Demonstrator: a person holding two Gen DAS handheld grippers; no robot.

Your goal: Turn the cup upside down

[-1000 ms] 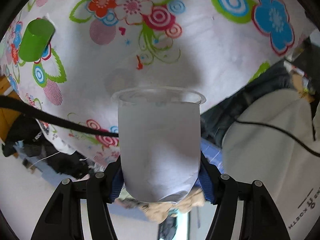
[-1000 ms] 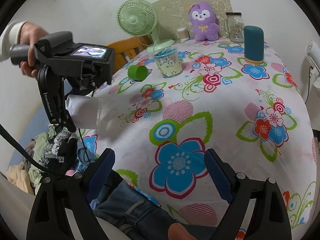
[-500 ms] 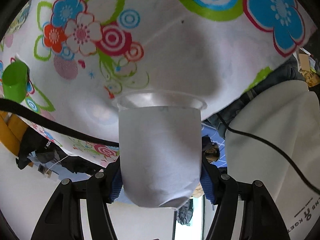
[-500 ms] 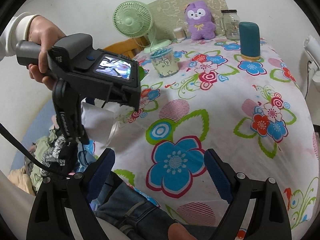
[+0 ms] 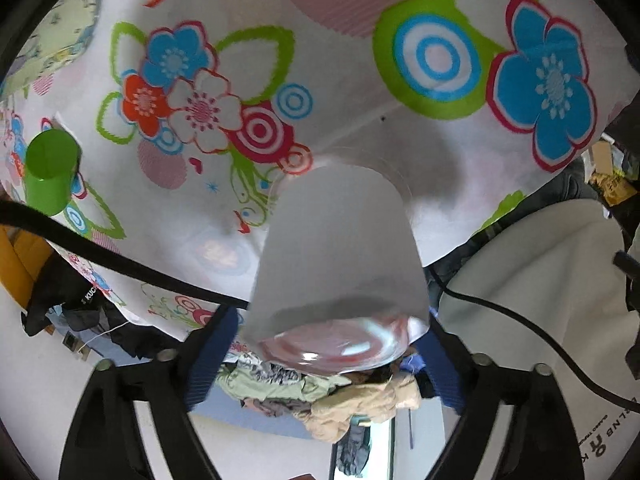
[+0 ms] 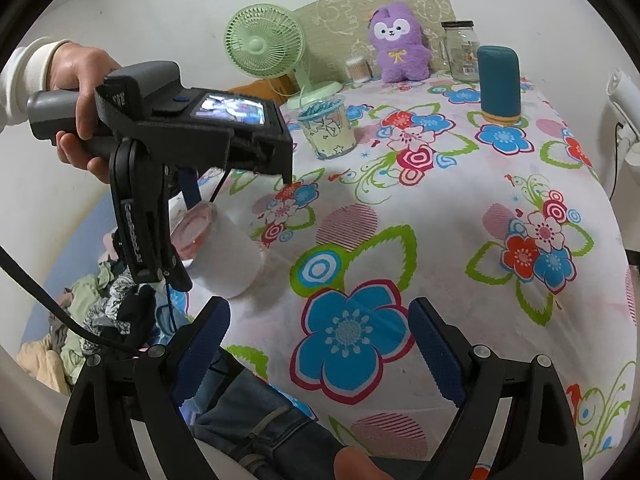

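Note:
A frosted white plastic cup [image 5: 336, 256] fills the middle of the left wrist view, mouth down toward the flowered tablecloth [image 5: 360, 80], its clear base toward the camera. My left gripper [image 5: 324, 344] is shut on the cup near its base. In the right wrist view the cup [image 6: 228, 256] hangs tilted, mouth low, near the table's left edge, held by the left gripper [image 6: 176, 232]. Whether its rim touches the cloth I cannot tell. My right gripper [image 6: 320, 344] is open and empty above the table's near edge.
A green cup [image 5: 52, 176] lies on its side at the left. Further back stand a patterned clear cup [image 6: 328, 128], a teal cylinder [image 6: 500, 80], a glass jar [image 6: 460, 50], a purple plush [image 6: 398, 44] and a green fan [image 6: 264, 46]. Clothes [image 6: 100, 312] lie on the floor at the left.
The left gripper has swung the cup from lying sideways to tilted mouth-down and moved it over the table. The right gripper has stayed where it was.

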